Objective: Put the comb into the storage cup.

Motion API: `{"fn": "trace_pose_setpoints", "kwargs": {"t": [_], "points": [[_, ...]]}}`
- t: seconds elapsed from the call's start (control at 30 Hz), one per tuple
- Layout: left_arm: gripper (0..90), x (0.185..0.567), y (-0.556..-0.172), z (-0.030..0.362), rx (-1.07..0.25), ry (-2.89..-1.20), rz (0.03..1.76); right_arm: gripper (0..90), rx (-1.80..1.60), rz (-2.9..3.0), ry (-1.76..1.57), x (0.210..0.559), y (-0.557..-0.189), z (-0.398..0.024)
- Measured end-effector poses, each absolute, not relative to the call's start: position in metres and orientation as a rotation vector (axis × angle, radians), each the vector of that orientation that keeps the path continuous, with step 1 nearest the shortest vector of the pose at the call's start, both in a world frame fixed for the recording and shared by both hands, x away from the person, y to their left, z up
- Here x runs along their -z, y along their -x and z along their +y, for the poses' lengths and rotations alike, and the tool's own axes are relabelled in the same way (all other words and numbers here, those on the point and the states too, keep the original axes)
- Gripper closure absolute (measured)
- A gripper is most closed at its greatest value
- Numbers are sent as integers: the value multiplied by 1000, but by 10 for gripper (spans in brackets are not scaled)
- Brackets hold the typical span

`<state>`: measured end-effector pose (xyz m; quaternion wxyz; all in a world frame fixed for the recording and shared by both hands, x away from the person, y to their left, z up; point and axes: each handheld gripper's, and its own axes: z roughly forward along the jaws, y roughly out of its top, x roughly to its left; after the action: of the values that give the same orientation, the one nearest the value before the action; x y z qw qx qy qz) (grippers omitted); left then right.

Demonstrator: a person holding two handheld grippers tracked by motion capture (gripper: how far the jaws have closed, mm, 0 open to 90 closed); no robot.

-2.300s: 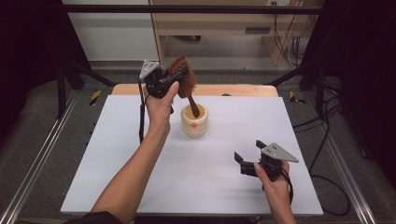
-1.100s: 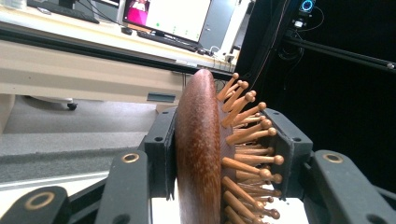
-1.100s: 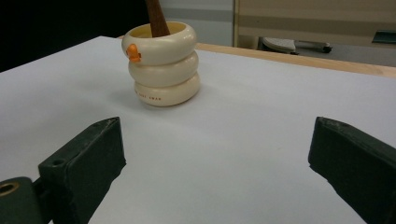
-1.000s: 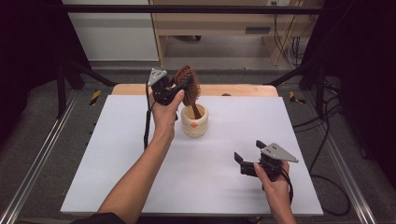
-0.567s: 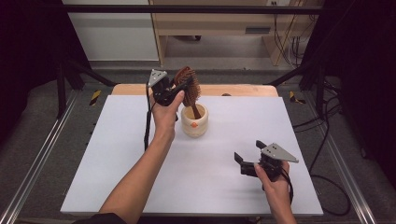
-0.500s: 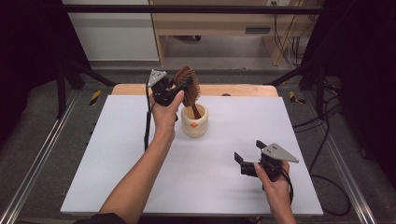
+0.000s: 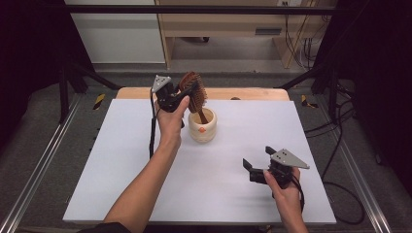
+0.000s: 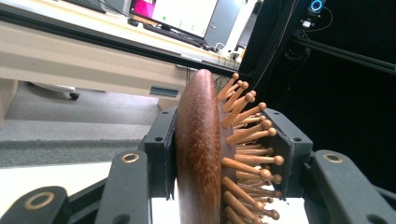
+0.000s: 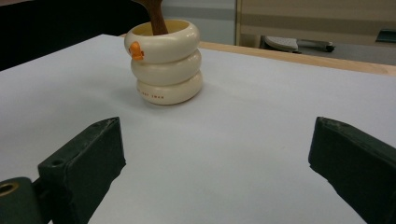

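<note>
The left gripper (image 7: 187, 94) is clamping the oval head of a brown wooden hairbrush (image 7: 194, 94). It is standing almost upright, handle down inside the cream ringed cup (image 7: 202, 130), probably touching its bottom. Near the cup, the right gripper (image 7: 255, 165) is resting with jaws apart.

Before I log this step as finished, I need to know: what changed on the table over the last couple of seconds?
The left tool, shut on the hairbrush, shifted slightly right, bringing the brush head more directly above the cream cup; its handle stays in the cup. The cup and the open right tool kept their places.
</note>
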<state>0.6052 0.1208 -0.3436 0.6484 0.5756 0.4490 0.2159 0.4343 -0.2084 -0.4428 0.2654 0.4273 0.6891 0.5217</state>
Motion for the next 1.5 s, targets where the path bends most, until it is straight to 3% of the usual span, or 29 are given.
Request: {"fn": "trace_pose_setpoints", "kwargs": {"t": [1.5], "points": [[504, 362, -605, 119, -443, -1276, 1061, 38, -1406, 1862, -1149, 443, -434, -209]]}}
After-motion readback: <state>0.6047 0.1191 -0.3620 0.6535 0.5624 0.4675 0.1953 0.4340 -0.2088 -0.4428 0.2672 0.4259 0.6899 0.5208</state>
